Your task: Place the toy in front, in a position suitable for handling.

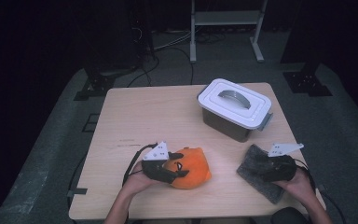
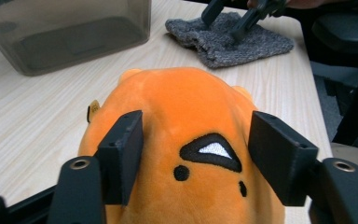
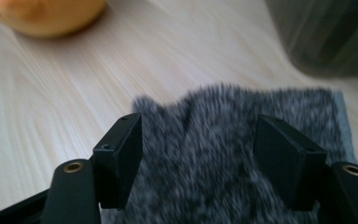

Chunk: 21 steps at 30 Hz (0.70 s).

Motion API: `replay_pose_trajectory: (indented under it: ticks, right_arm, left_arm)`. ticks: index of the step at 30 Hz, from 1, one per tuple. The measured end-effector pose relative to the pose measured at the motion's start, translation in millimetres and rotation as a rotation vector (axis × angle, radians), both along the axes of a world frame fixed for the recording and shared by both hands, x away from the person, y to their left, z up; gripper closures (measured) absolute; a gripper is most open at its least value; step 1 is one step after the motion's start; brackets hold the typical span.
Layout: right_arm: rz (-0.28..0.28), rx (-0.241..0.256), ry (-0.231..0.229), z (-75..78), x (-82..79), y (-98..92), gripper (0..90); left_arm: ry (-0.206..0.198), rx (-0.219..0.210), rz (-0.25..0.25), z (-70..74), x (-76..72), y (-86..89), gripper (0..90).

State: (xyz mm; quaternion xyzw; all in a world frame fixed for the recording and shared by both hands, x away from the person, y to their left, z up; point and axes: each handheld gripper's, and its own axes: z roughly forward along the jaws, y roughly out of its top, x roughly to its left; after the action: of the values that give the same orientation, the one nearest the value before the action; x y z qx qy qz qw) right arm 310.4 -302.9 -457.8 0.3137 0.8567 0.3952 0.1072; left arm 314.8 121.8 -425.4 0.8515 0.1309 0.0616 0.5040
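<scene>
Orange plush (image 2: pixel 182 116) between spread left gripper (image 2: pixel 196 158) (embroidered eye close-up), right gripper (image 3: pixel 198 163) spread over grey cloth (image 3: pixel 242 140).

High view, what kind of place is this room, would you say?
Probably a lab or recording studio rather than a home: a lone wooden table lit in a dark room, cables trailing across the grey floor, and a metal stand's legs behind it.

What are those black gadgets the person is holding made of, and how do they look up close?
Each hand holds a black tool. The left gripper and right gripper each carry a pale grey three-cornered plate with small dark dots on top, and a black cable trails from each. Up close, each has two flat, blocky black jaws on rounded black arms with brass-coloured screw holes. The forearms look bare, with no sleeves.
</scene>
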Motion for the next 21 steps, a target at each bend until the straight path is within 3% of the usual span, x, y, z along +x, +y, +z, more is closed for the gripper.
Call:
replay_pose_trajectory:
  ticks: [6, 10, 14, 21]
  right_arm:
    - [0.003, -0.074, 0.023, -11.6, -0.7, -0.3, 37.6]
    - [0.008, -0.107, 0.013, -14.2, -0.9, 2.3, 38.7]
    - [0.005, -0.094, 0.003, -17.4, -2.2, 1.3, 38.6]
    - [0.003, -0.079, -0.001, -19.0, -2.9, -0.2, 39.1]
  left_arm:
    - [0.014, -0.007, 0.0, 1.0, -1.4, 2.1, 28.1]
    - [0.015, -0.015, 0.007, 3.4, -2.7, 4.6, 23.9]
    - [0.013, -0.023, 0.016, 6.4, -3.6, 7.8, 22.0]
    - [0.007, 0.002, 0.028, 7.9, -8.1, 11.8, 19.7]
